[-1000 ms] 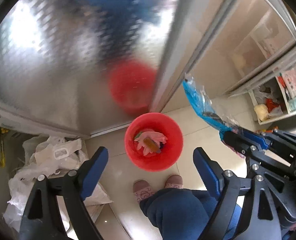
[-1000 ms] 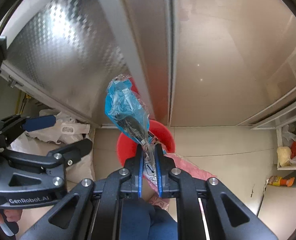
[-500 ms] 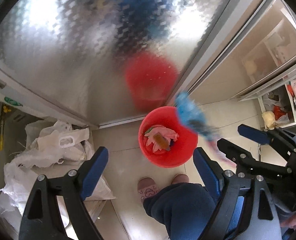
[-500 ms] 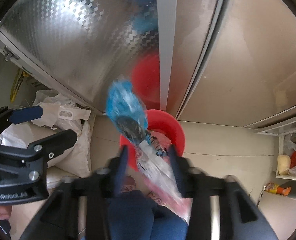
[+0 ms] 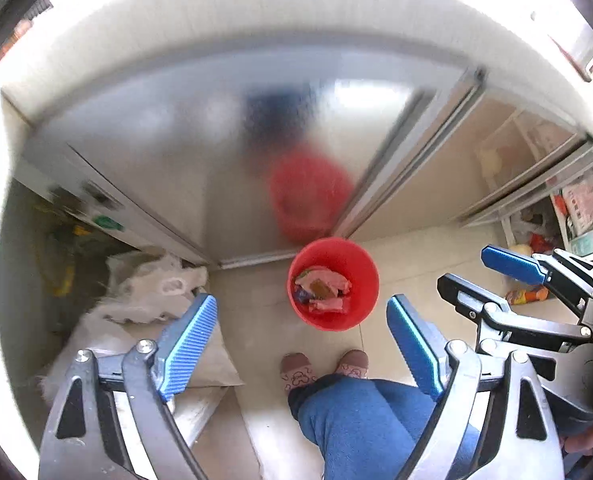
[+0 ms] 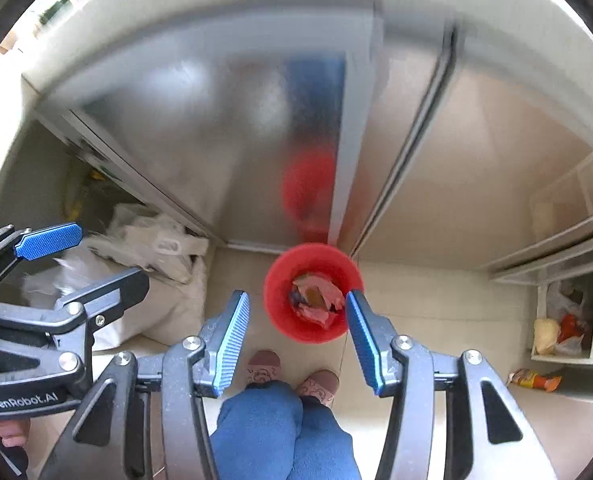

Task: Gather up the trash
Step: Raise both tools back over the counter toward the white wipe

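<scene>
One red bucket (image 5: 333, 283) stands on the floor, with several crumpled wrappers (image 5: 321, 288) inside — too jumbled to count. Two grippers — the left gripper (image 5: 301, 344) and the right gripper (image 6: 297, 336) — each have two blue-padded fingers. Two pink slippers (image 6: 292, 372), one snack packet (image 6: 534, 380) and one heap of white plastic bags (image 6: 152, 264) are on the floor.

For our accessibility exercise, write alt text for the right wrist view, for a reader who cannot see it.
Looking steeply down, the right gripper hangs open and empty above a red bucket of wrappers on a tiled floor, beside metal cabinet doors. The person's slippers and blue trousers show below; the left gripper, also open, is at left.
</scene>
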